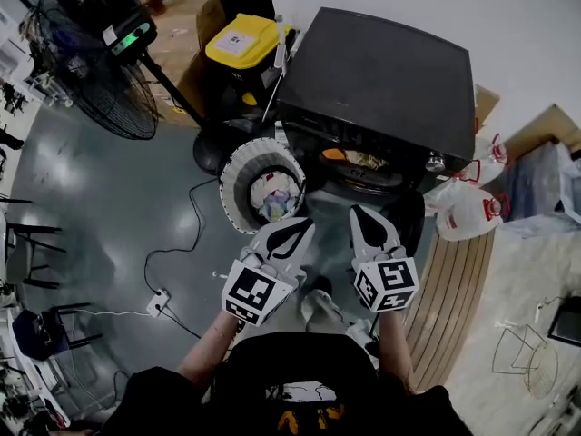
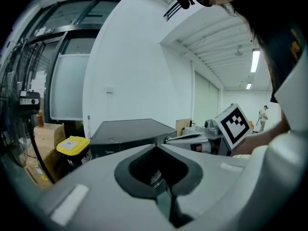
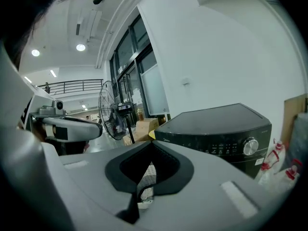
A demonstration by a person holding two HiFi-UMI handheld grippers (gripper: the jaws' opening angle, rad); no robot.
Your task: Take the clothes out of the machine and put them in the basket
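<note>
Left hand-held gripper (image 1: pixel 292 232) near white basket (image 1: pixel 238 166)

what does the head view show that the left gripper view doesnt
Only the head view shows the basket with clothes in it, the white jugs and the cable on the floor. Only the left gripper view shows the ceiling lights and the glazed wall. Both show the black machine, the yellow-lidded bin, the fan and the right gripper.
</note>
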